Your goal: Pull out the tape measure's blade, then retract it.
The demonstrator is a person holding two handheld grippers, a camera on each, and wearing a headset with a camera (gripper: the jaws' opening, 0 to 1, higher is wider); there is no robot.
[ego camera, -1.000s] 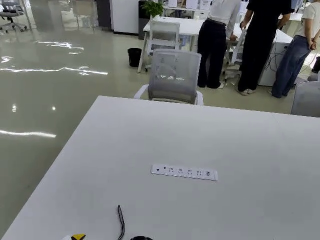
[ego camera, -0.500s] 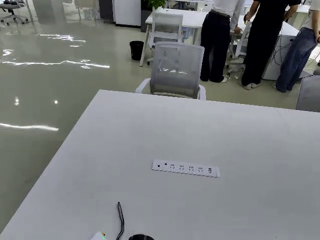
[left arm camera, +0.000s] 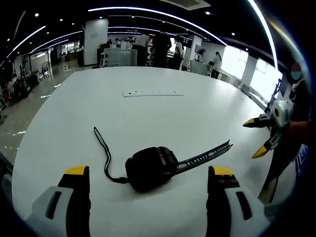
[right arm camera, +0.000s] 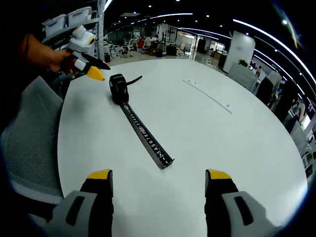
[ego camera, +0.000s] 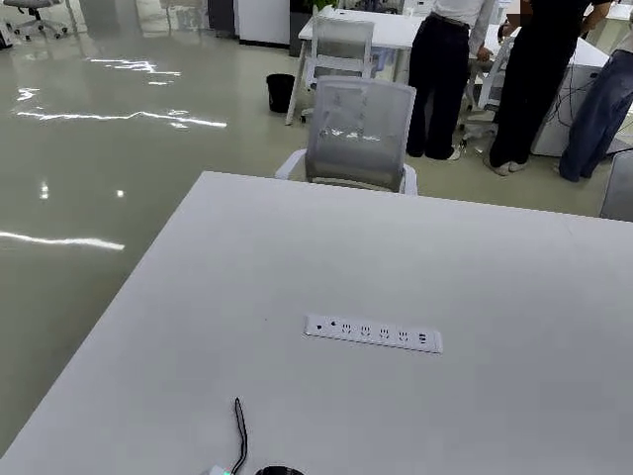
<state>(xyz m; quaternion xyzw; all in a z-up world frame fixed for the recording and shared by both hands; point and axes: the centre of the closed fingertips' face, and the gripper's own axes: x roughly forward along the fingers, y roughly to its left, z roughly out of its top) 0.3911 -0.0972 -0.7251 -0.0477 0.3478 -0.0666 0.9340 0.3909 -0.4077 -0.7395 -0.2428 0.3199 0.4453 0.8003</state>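
Left gripper (left arm camera: 149, 171): jaws spread wide, holding nothing; right gripper (right arm camera: 159, 174): jaws likewise wide apart and empty. Tape measure (left arm camera: 150, 168): black case, lying on the white table (left arm camera: 163, 113) just ahead of the left gripper; blade (left arm camera: 205, 155) extended, flat on the table, its end hook a little ahead of the right gripper (not touching it); wrist strap (left arm camera: 102, 153) lying loose on the case's far side from the blade. Power strip (ego camera: 373, 333): white, farther along the table, well apart from the case.
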